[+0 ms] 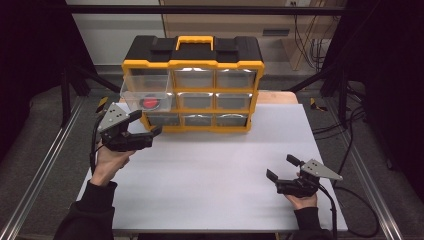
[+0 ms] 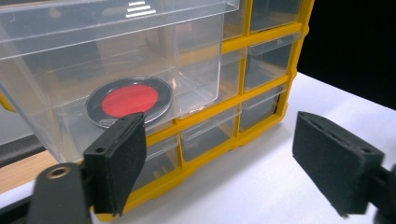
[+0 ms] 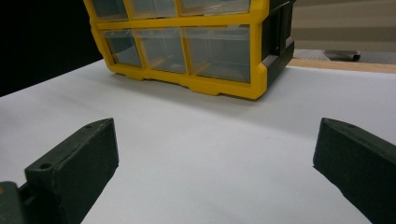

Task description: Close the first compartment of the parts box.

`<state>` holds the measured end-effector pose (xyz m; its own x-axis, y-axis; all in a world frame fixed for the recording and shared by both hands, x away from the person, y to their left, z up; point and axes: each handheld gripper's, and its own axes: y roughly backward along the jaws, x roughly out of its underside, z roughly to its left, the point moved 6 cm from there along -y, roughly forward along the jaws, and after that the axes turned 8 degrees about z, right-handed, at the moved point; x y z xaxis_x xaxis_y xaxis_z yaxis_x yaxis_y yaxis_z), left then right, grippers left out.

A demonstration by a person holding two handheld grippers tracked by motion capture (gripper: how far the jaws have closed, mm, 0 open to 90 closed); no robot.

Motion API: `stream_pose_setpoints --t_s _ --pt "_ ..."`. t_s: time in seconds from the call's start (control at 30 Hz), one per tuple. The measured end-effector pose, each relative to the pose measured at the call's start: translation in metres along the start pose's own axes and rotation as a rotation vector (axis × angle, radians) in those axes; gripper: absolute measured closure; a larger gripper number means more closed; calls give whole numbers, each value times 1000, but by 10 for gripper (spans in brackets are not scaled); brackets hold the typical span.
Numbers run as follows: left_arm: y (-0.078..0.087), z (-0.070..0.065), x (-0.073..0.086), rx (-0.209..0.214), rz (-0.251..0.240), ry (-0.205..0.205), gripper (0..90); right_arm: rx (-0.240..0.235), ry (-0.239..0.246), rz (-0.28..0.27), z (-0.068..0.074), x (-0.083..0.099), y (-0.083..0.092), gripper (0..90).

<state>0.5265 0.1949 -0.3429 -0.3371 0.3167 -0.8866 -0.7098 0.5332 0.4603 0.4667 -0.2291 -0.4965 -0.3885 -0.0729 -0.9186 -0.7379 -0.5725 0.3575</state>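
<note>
A yellow and black drawer cabinet (image 1: 192, 82) stands at the back of the white table (image 1: 210, 180), with clear drawers in three rows. Its top-left drawer (image 1: 147, 92) is pulled out and holds a round black-rimmed red disc (image 1: 150, 103) (image 2: 130, 100). My left gripper (image 1: 146, 124) hovers open just in front of and below that drawer, with nothing between its jaws (image 2: 224, 163). My right gripper (image 1: 282, 169) rests open low over the table's right front, pointing toward the cabinet (image 3: 187, 42), empty.
A yellow carry handle (image 1: 195, 41) tops the cabinet. Metal rails (image 1: 45, 170) run along both sides of the table. Cables (image 1: 350, 220) trail off the right gripper at the table's right edge. Bare white table lies between the two grippers.
</note>
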Motion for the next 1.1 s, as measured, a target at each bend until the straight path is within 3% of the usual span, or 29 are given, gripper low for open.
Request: stream_pose_setpoints --t_s 0.43,0.53,0.6,1.1 --pt "2 4 -4 -19 -8 8 452 -4 -3 1 1 0 0 6" --pt "2 6 -5 -18 -7 14 523 3 14 -2 -1 0 -1 6" --pt "2 6 -6 -20 -10 17 573 -4 -4 3 1 0 0 6" --pt "1 7 -10 -36 -4 -13 828 -1 8 1 1 0 -1 6"
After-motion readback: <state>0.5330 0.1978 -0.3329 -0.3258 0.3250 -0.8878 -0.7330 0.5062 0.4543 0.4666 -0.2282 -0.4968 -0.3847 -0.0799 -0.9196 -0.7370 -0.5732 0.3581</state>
